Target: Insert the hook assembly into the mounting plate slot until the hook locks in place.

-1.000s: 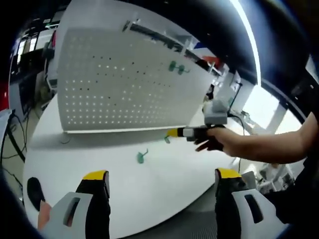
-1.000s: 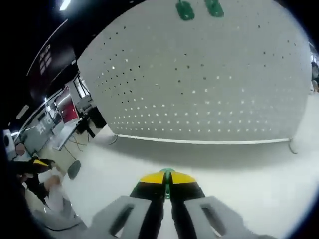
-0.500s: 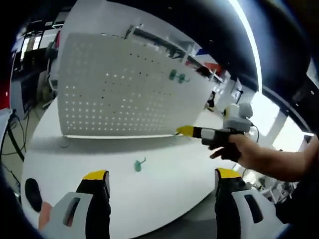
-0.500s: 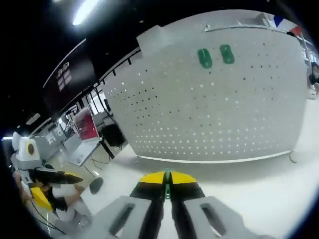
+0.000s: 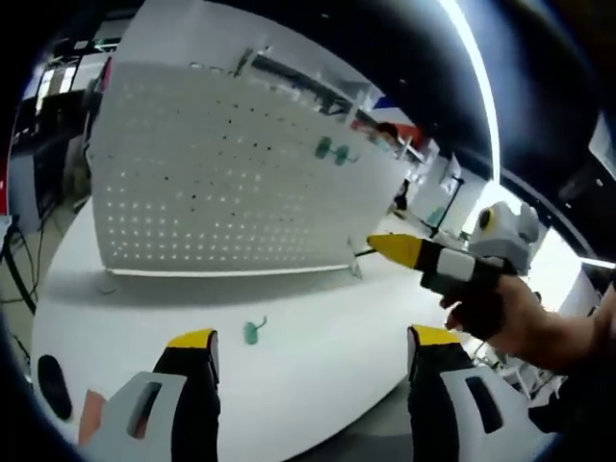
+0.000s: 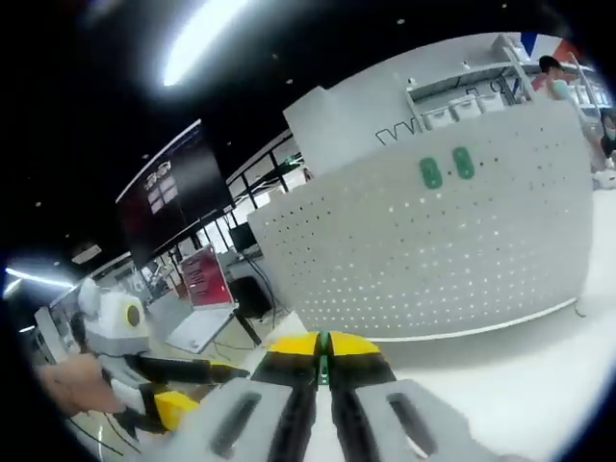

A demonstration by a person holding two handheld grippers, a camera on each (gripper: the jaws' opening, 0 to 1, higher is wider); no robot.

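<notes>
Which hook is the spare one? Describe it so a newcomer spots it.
Find the white pegboard standing on the white table. In front of its base lies one small green hook, flat on the tabletop. The other two green hooks hang up on the board.

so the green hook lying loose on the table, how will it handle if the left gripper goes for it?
The green hook looks small and thin, probably light plastic, so a nudge would likely slide it across the smooth white table. It lies low, making a clean pinch fiddly.
</notes>
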